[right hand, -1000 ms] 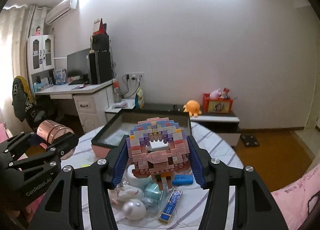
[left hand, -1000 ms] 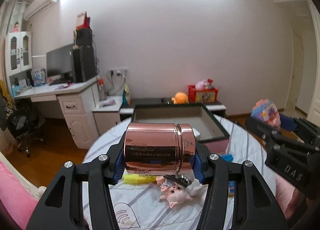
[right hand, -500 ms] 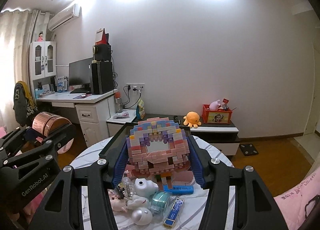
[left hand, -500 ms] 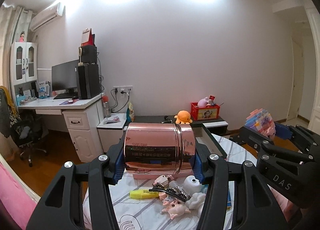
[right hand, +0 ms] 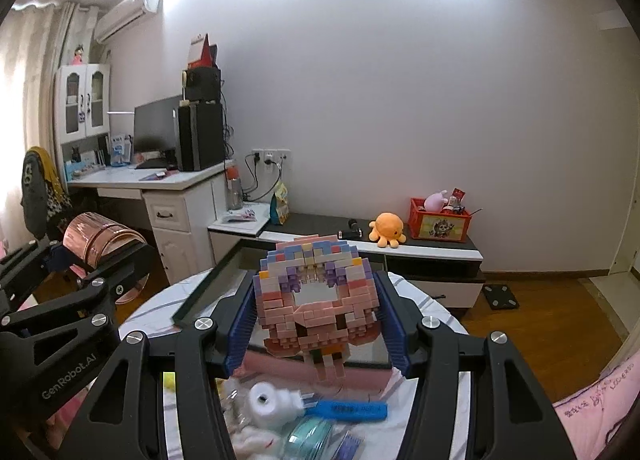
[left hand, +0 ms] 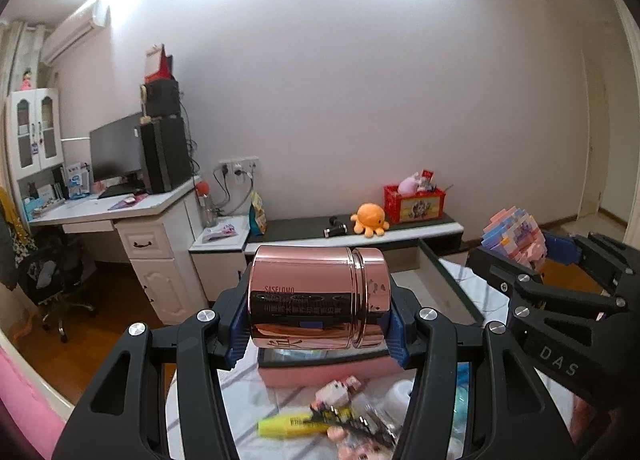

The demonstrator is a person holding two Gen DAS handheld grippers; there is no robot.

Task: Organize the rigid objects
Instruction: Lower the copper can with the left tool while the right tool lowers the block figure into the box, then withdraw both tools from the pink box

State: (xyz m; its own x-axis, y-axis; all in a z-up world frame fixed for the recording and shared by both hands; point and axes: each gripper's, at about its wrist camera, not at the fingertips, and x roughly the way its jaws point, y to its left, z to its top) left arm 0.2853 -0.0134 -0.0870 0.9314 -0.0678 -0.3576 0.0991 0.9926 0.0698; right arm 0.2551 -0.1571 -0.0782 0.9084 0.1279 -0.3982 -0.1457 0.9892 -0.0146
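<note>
Nearest: left gripper (left hand: 318,334) clamped on rose-gold tin (left hand: 318,300), held sideways in the air; right gripper (right hand: 316,334) clamped on pink brick figure (right hand: 316,306), also aloft. Below, loose bits on table (right hand: 440,316): yellow marker (left hand: 290,425), blue stick (right hand: 352,408), white roll (right hand: 266,406). Beyond, dark-rimmed box (right hand: 208,292). Est. mid-task: two items lifted, neither in box, pile left. Only left view shows marker; only right view shows blue stick.
</note>
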